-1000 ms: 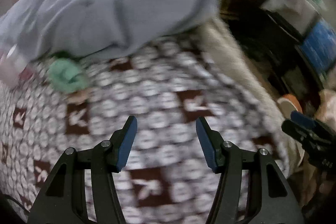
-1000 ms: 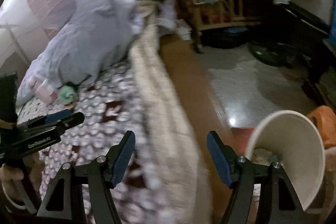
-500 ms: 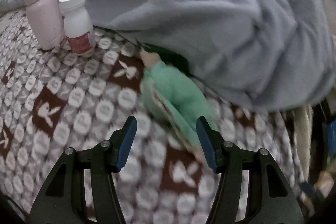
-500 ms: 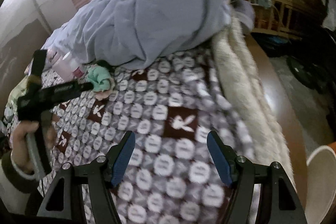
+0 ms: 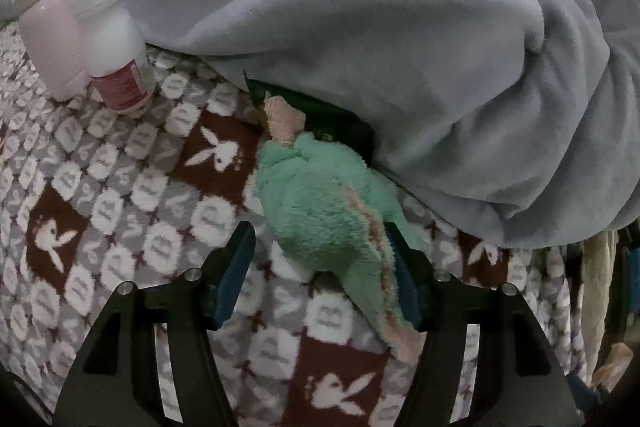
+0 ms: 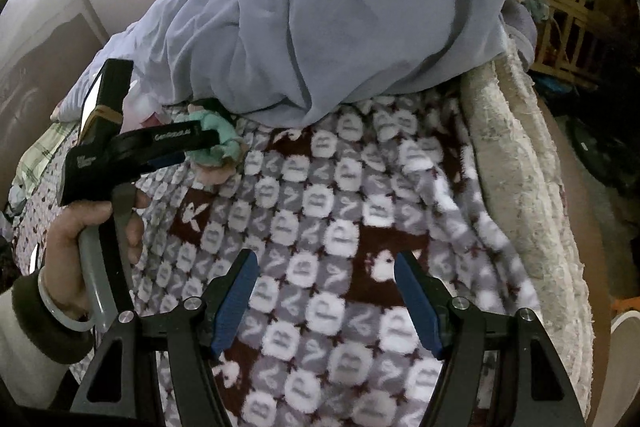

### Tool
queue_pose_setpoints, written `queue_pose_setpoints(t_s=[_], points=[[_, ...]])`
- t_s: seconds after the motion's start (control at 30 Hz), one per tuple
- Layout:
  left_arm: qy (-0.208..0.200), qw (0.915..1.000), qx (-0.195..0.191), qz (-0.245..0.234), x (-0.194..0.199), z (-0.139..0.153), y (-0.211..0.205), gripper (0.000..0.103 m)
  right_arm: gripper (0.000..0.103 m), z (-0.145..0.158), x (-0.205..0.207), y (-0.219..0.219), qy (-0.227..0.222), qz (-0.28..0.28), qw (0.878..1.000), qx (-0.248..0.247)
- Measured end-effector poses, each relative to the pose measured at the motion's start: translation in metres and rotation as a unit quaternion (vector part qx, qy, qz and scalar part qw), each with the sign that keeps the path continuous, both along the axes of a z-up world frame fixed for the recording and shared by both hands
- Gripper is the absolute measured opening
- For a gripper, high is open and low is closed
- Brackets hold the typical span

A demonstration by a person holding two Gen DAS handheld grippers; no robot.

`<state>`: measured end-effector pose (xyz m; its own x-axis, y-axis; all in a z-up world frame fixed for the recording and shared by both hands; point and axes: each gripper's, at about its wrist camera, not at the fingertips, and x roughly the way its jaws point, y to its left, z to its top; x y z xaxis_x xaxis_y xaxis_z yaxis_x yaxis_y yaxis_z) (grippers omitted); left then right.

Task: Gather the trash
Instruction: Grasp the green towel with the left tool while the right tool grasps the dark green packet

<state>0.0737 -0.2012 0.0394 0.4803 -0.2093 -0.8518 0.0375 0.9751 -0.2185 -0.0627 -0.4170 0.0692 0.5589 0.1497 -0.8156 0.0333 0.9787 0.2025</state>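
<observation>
The jaws of the left gripper (image 5: 322,267) are opening, spread to either side of the green fuzzy sock (image 5: 324,211), which lies between them on the patterned blanket (image 5: 120,211); the pads do not look to be pressing on it, though the right-hand pad sits partly hidden behind the sock's edge, so contact there cannot be ruled out. The sock lies just beside the heap of blue bedding (image 5: 380,27), its pinkish cuff touching a dark flat thing (image 5: 340,123) tucked under the bedding's edge, and well apart from the white bottle (image 5: 112,43) and the pink bottle (image 5: 48,23) standing together at the far left. To take the sock cleanly, I would judge that the jaws should come down over its thick middle rather than the thin tail, low enough to gather the pile without pinching the blanket beneath (both are plush, so they could snag together), and close firmly since soft cloth gives under the pads. The dark thing should be left where it is. The right gripper (image 6: 324,291) has its jaws standing well apart over bare blanket with nothing between them, while the person's hand (image 6: 84,239) carries the left tool at the sock; a pale rim (image 6: 624,331), perhaps the bin, shows at the lower right edge
</observation>
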Motion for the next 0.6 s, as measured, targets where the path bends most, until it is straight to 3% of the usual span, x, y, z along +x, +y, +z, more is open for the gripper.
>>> queue_pose_setpoints(t_s=[0.17, 0.2, 0.23, 0.33, 0.4, 0.6], points=[[-0.002, 1.0, 0.004, -0.002, 0.013, -0.003, -0.016, 0.063, 0.068, 0.0, 0.0, -0.004, 0.002, -0.008, 1.0, 0.002], [-0.005, 0.9999, 0.004, -0.008, 0.014, -0.003, -0.018, 0.057, 0.068, 0.0, -0.001, -0.005, 0.002, -0.01, 1.0, 0.003], [-0.008, 0.9998, -0.001, -0.017, 0.013, -0.002, -0.02, 0.043, 0.068, 0.0, -0.001, -0.006, 0.002, -0.012, 1.0, 0.004], [-0.012, 0.9995, -0.011, -0.027, 0.008, 0.004, -0.021, 0.026, 0.069, 0.001, 0.0, -0.005, 0.003, -0.013, 1.0, 0.005], [-0.015, 0.9991, -0.02, -0.034, 0.0, 0.011, -0.01, 0.021, 0.069, 0.003, 0.001, -0.003, 0.001, -0.009, 1.0, 0.005], [-0.031, 0.9979, 0.007, -0.057, -0.035, 0.041, 0.044, 0.018, 0.069, 0.005, 0.023, 0.025, -0.016, 0.028, 0.999, 0.013]])
